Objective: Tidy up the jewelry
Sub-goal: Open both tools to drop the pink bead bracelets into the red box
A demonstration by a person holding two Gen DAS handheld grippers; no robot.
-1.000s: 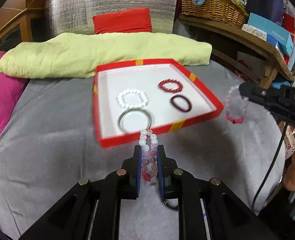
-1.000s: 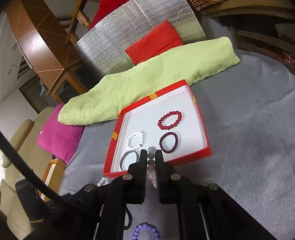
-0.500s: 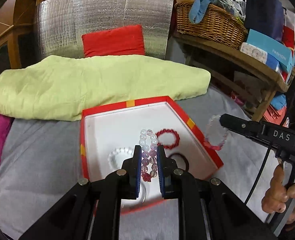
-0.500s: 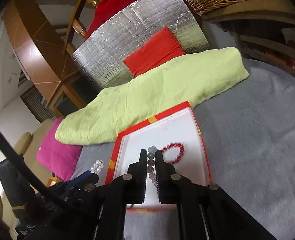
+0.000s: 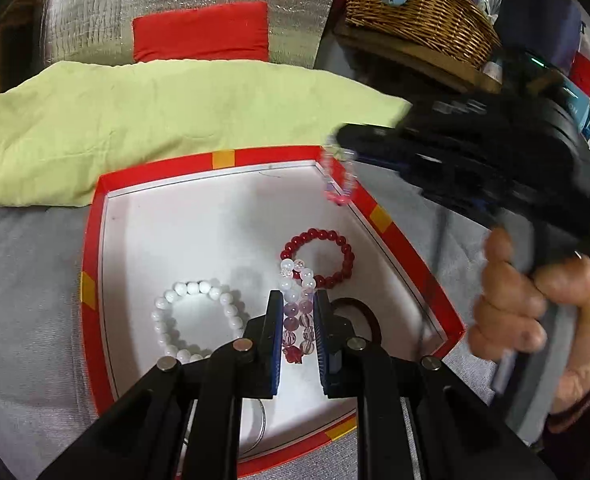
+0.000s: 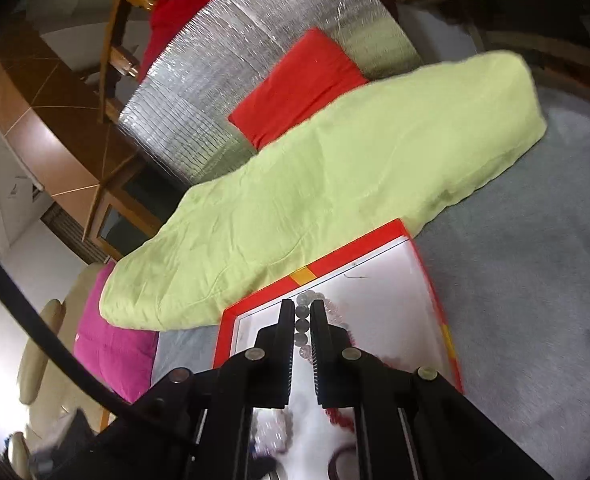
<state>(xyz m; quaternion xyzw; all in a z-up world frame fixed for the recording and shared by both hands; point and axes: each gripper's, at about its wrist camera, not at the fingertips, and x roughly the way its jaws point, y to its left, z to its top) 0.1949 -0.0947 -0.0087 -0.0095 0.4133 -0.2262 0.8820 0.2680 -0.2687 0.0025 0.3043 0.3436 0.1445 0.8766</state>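
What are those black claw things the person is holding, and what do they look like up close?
Each is a handheld tool of matte black plastic. The left gripper has two flat fingers lined with ribbed blue pads, on angular arms with silver pivot bolts. The right gripper matches it, with a grey handle and a black cable.

I can read almost nothing from here. On the blue box at the far right, behind my right gripper, a few white letters show, cut off and too blurred to make out.

Green quilt — wicker basket
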